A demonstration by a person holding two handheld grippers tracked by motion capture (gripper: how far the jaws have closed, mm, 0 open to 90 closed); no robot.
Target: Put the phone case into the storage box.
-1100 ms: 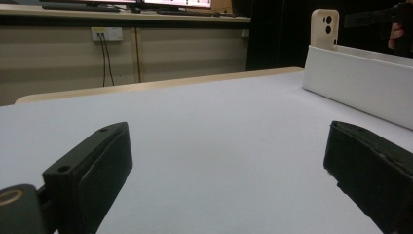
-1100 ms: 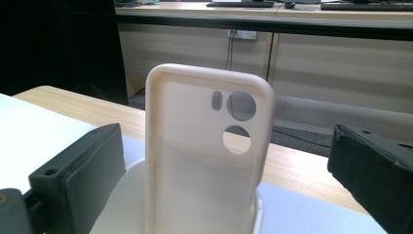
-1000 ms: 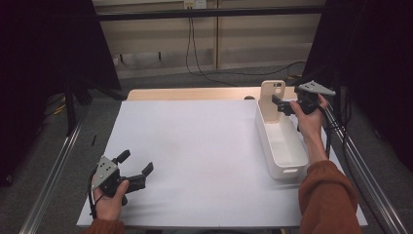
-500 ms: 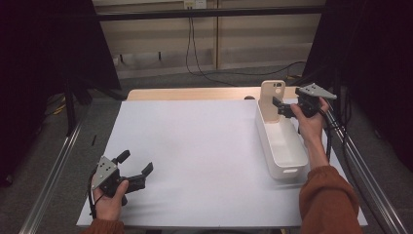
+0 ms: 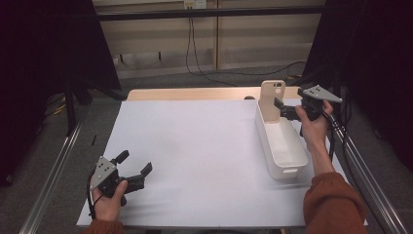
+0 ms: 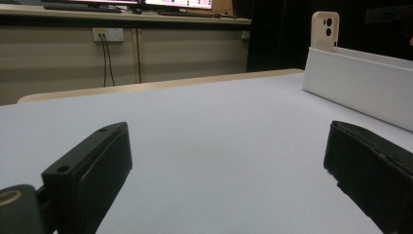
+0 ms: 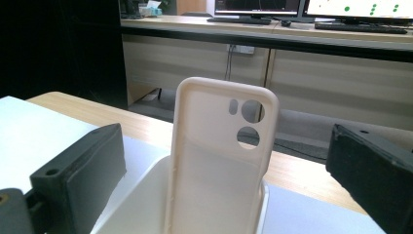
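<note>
A beige phone case (image 5: 271, 99) stands upright at the far end of a white bin (image 5: 288, 147), its camera cut-outs at the top. My right gripper (image 5: 282, 109) is open just right of the case, jaws pointing at it. In the right gripper view the case (image 7: 214, 170) rises ahead between the two spread jaws, apart from both. My left gripper (image 5: 136, 161) is open low over the white table sheet (image 5: 195, 141) at the near left, with nothing between its fingers. The left gripper view has the case (image 6: 325, 29) and the bin (image 6: 360, 80) far off at its right.
The white sheet covers a wooden table whose far edge (image 5: 195, 93) shows bare. Metal rails (image 5: 53, 165) run along both sides of the table. Cables hang down the back wall (image 5: 191, 44). Apart from the case, the bin holds nothing.
</note>
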